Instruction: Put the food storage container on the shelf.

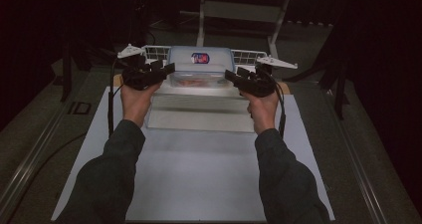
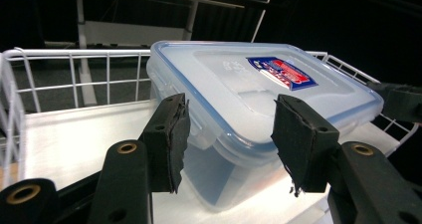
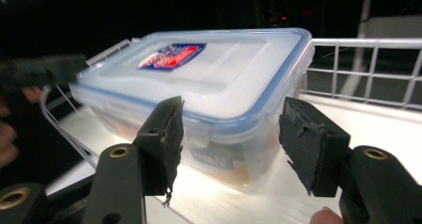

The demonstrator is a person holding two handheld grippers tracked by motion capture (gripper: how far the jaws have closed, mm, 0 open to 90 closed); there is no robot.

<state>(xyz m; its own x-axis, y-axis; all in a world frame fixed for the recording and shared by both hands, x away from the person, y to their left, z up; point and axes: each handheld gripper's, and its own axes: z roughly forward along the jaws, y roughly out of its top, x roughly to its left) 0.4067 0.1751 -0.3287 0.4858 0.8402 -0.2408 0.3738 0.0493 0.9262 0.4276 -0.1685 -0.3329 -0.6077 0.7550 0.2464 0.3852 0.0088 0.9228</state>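
container (image 1: 200,64) contents blurred through frosted walls (food; unclear); basket (image 1: 247,56) edges cut off

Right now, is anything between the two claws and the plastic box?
Nothing visible. The left claw and right claw are open at the ends of the box, which sits in the wire tray.

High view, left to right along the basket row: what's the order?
Left tool → clear lidded food container with red-blue label → right tool. White wire basket sits behind them.
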